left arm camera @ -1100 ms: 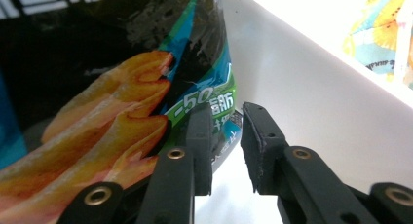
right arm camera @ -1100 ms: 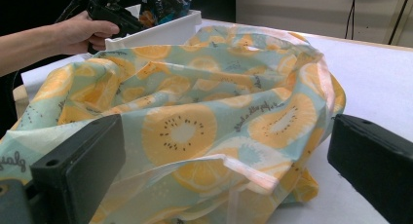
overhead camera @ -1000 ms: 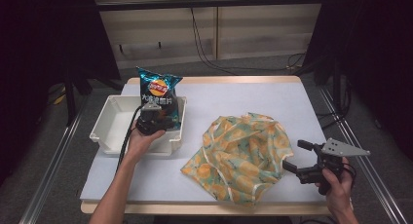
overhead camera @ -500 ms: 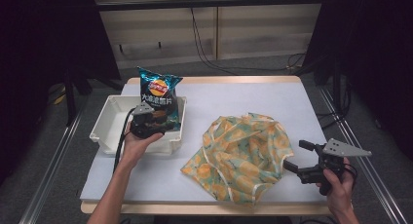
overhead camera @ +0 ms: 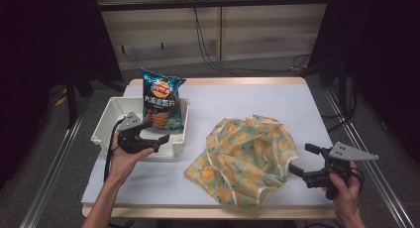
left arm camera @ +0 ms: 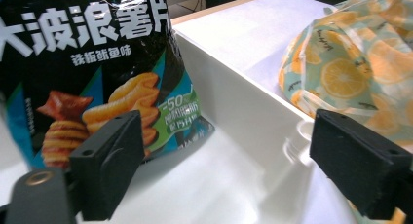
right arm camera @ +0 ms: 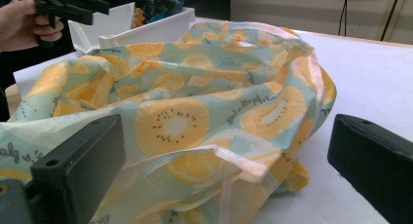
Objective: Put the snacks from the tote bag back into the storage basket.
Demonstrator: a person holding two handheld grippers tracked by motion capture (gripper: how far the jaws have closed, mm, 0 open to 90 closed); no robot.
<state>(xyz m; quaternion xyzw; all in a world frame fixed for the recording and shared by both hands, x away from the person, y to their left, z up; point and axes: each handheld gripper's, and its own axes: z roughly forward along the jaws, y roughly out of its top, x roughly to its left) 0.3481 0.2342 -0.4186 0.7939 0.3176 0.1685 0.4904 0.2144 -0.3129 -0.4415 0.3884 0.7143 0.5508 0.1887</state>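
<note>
A dark blue chip bag (overhead camera: 162, 101) stands upright in the white bin (overhead camera: 106, 124), leaning on its far right wall. My left gripper (overhead camera: 157, 131) hovers over the bin's near side, just short of the bag. Its jaws have just been opening and nothing is between them. In the left gripper view the chip bag (left arm camera: 92, 73) sits beyond the open left gripper (left arm camera: 224, 170). A crumpled cloth bag (overhead camera: 247, 158) printed with orange slices lies at the centre right. My right gripper (overhead camera: 301, 158) is open at its right edge, and the cloth bag (right arm camera: 195, 112) lies ahead of the right gripper (right arm camera: 224, 175).
The bin's white wall (left arm camera: 243, 112) runs between the chips and the cloth bag (left arm camera: 350, 63). The table's white top (overhead camera: 237, 96) has free room behind the cloth. Cables hang past the far edge, and metal rails run along both sides.
My left gripper has opened off the chip bag and drawn back toward the bin's near side, rising a little. The bag stays upright in the bin. The right gripper has not moved.
</note>
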